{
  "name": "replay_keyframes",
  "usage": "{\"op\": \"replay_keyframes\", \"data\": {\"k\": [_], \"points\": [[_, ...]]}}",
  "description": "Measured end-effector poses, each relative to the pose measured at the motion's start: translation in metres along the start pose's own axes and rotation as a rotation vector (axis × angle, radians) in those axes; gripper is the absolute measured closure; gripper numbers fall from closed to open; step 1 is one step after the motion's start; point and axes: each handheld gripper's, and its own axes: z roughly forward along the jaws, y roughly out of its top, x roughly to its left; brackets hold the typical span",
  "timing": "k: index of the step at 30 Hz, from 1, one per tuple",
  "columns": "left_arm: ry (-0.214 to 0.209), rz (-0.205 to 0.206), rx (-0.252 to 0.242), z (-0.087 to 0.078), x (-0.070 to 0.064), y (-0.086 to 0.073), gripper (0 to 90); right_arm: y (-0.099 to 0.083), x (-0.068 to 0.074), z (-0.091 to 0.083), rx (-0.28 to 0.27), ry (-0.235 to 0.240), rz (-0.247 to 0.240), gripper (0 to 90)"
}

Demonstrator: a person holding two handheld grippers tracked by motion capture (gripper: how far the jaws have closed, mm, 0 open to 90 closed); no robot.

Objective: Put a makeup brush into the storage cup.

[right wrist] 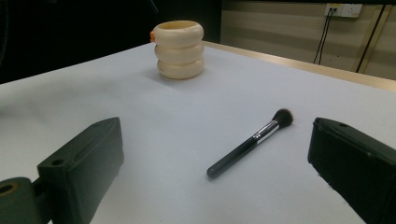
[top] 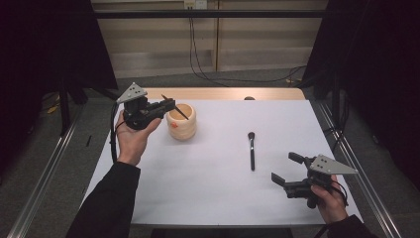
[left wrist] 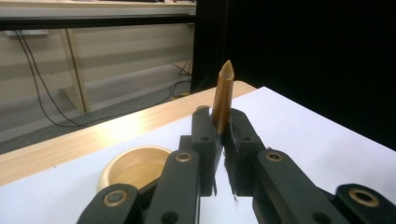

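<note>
A cream ribbed cup (top: pixel 182 122) stands on the white table at the back left. My left gripper (top: pixel 170 104) hovers just left of the cup's rim, shut on a thin brush with a golden pointed handle (left wrist: pixel 222 95). The brush's dark lower end slants over the cup's mouth (left wrist: pixel 134 165). A black makeup brush (top: pixel 251 150) lies flat at mid-table, bristles pointing away. My right gripper (top: pixel 283 167) rests low at the front right, open, with nothing between its jaws. In the right gripper view the black brush (right wrist: pixel 250 142) lies ahead between the jaws, and the cup (right wrist: pixel 179 49) stands farther off.
The white sheet (top: pixel 218 188) covers most of the table, and a wooden strip (top: pixel 223 93) shows along the far edge. Metal rails run down both sides. Cables hang against the back wall.
</note>
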Motion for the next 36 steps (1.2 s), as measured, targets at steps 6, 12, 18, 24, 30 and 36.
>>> {"op": "replay_keyframes", "data": {"k": [6, 12, 18, 24, 30, 36], "points": [[0.035, -0.011, 0.008, 0.007, 0.008, 0.001, 83.4, 0.0, -0.001, 0.0, 0.0, -0.003, 0.001, 3.6], [0.063, -0.019, 0.022, 0.014, 0.018, 0.001, 83.4, 0.0, 0.0, 0.0, 0.011, 0.0, -0.005, 3.7], [0.093, -0.015, 0.038, 0.021, 0.026, -0.004, 83.4, 0.0, -0.001, 0.0, 0.006, 0.005, -0.005, 3.7], [0.115, -0.01, 0.067, 0.028, 0.03, -0.008, 83.4, 0.0, 0.0, 0.001, 0.008, 0.006, -0.009, 4.1], [0.12, -0.012, 0.081, 0.033, 0.031, -0.011, 83.4, 0.0, -0.001, 0.0, 0.005, 0.009, -0.005, 4.0], [0.123, -0.014, 0.096, 0.036, 0.03, -0.016, 83.4, 0.0, 0.0, 0.0, 0.001, 0.009, -0.01, 4.1]]}}
